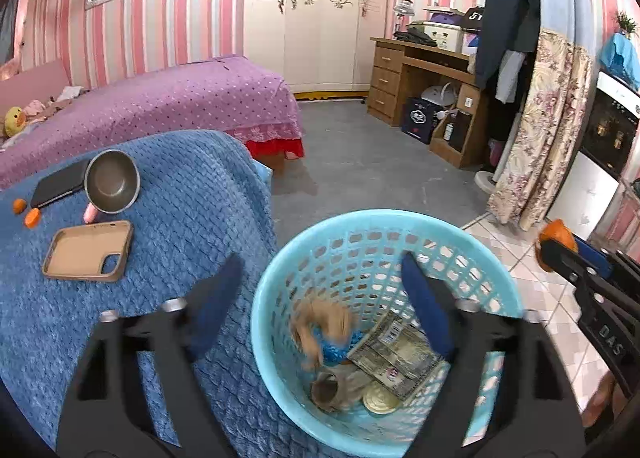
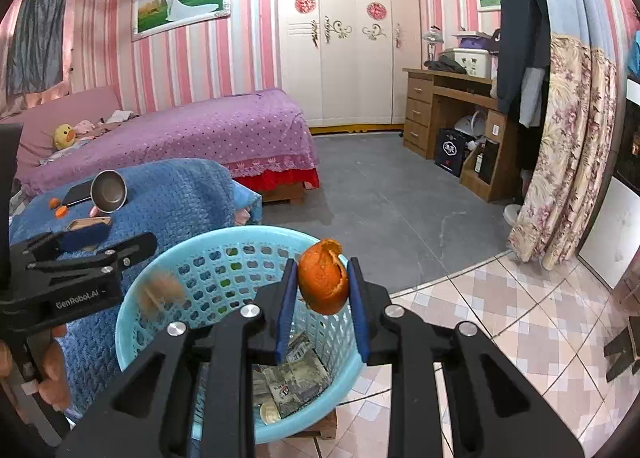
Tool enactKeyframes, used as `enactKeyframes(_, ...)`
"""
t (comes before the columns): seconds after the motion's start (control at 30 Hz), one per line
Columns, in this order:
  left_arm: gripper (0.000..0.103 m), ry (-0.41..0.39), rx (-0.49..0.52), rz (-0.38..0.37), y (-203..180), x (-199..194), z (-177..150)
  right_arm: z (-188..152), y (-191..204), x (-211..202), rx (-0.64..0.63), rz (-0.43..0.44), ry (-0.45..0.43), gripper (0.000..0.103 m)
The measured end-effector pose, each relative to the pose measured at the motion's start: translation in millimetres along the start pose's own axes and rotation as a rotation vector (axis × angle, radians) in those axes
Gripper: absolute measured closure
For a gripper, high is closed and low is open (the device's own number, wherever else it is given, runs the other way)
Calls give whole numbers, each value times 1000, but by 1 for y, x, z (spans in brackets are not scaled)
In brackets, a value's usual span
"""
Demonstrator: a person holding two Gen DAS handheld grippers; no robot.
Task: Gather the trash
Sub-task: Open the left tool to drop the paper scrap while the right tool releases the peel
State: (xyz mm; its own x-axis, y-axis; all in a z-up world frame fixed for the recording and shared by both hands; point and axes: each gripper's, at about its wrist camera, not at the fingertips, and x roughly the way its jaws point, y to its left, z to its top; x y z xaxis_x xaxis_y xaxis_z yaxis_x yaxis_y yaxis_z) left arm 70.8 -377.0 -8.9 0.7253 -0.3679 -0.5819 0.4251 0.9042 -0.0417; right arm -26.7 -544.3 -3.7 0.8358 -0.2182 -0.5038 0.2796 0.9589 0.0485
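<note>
A light blue plastic basket (image 1: pixel 496 298) (image 2: pixel 132 298) stands on the floor beside the blue-blanketed table. In it lie printed wrappers (image 1: pixel 400 354), a round lid (image 1: pixel 380 402) and a cardboard tube (image 1: pixel 326 392). A blurred tan scrap (image 1: pixel 320 322) (image 2: pixel 158 292) is falling into the basket. My left gripper (image 1: pixel 320 282) is open and empty above the basket's rim. My right gripper (image 2: pixel 322 278) is shut on an orange peel (image 2: pixel 322 278) and holds it over the basket's far rim; it shows at the right of the left wrist view (image 1: pixel 556 234). Two more peel pieces (image 1: pixel 32 217) lie on the blanket.
On the blue blanket (image 1: pixel 180 218) are a tan phone case (image 1: pixel 88 251), a metal bowl (image 1: pixel 113 181), a dark phone (image 1: pixel 60 188) and a pink item (image 1: pixel 90 213). A purple bed (image 1: pixel 180 98), a wooden desk (image 1: pixel 420 74) and a floral curtain (image 1: pixel 540 130) stand behind.
</note>
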Motion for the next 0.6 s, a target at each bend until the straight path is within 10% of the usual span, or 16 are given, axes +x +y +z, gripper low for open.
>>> enactKeyframes(0.6,7,-90,2,46,50,-41,33,13,27,-19,-13,-63,56,78)
